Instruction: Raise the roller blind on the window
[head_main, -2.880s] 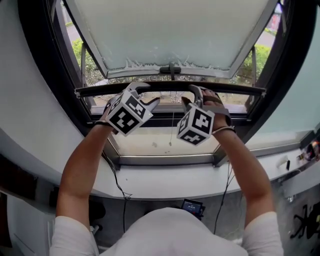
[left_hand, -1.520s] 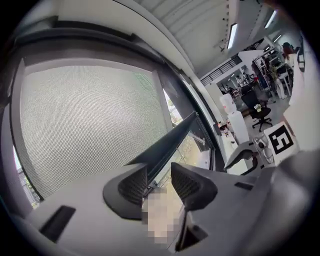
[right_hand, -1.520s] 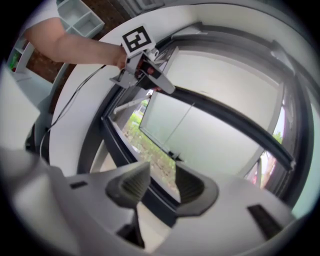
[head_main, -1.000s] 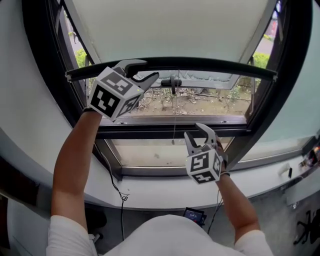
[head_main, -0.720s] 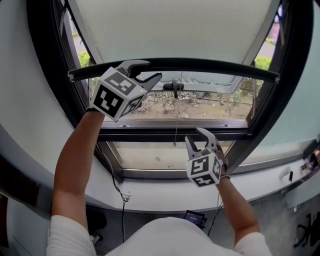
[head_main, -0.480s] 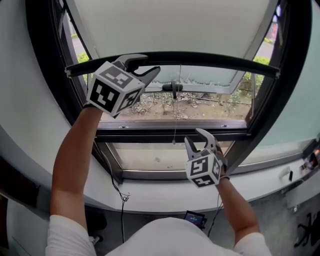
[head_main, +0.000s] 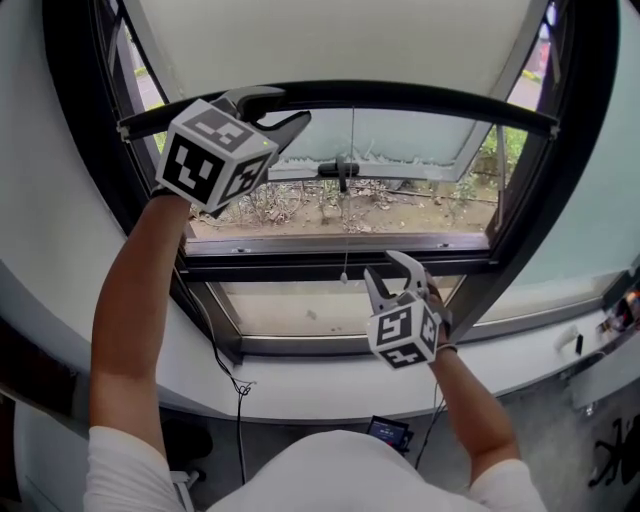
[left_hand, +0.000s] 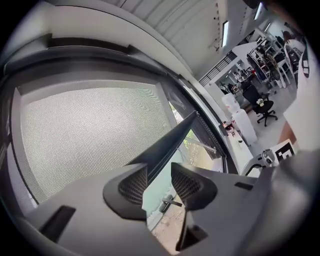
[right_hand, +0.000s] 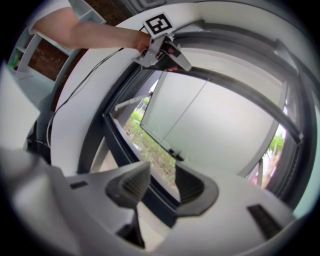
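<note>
the roller blind (head_main: 340, 45) covers the upper part of the window (head_main: 590, 200). its pale cloth ends at a dark bottom bar (head_main: 430, 100) that runs nearly from the left side of the frame to the right. below the bar the glass is uncovered and shows bare ground and green plants outside.

the left gripper (head_main: 293, 104) is up near the bar's left end, with one jaw over the bar and the other under it. in the left gripper view the jaws stand moderately apart and the bar passes between them. it lies close against one pad (left_hand: 134, 185), while pale glass shows through the gap beside the other pad, so the pads do not clamp it. the person's left arm (head_main: 130, 300) reaches up along the left side of the frame.

the right gripper (head_main: 380, 263) is lower, in front of the window's lower crossbar and right of its middle, well apart from the bar. its jaws stand apart with nothing between them. past them the right gripper view shows only the dark frame and the glass.

a thin pull cord (head_main: 347, 200) hangs straight down from the middle of the bar and ends just beside the right gripper's tips, on their left. a dark window handle (head_main: 340, 170) sits at the lower edge of a frosted pane (head_main: 420, 145) behind the cord. a white sill (head_main: 300, 375) curves below the frame.
</note>
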